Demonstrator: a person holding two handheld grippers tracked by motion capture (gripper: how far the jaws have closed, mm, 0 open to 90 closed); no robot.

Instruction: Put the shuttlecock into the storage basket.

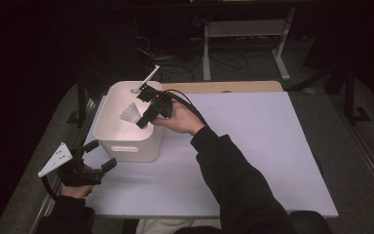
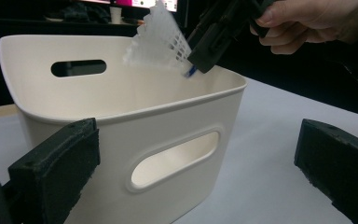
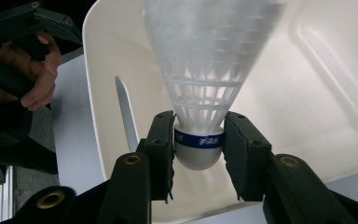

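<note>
White plastic shuttlecock, pinched at its cork by the right gripper, hangs over the cream storage bin (release apparently left), while the left gripper waits spread near the surface's edge.

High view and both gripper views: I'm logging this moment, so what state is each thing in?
White plastic shuttlecock: clamped by its cork base, held over the bin's opening.
Cream plastic handled bin: upright on the table, nothing seen inside.
Right gripper: shut on the shuttlecock.
Left gripper: open, holding nothing, beside the bin.
White table: bears the bin.
</note>
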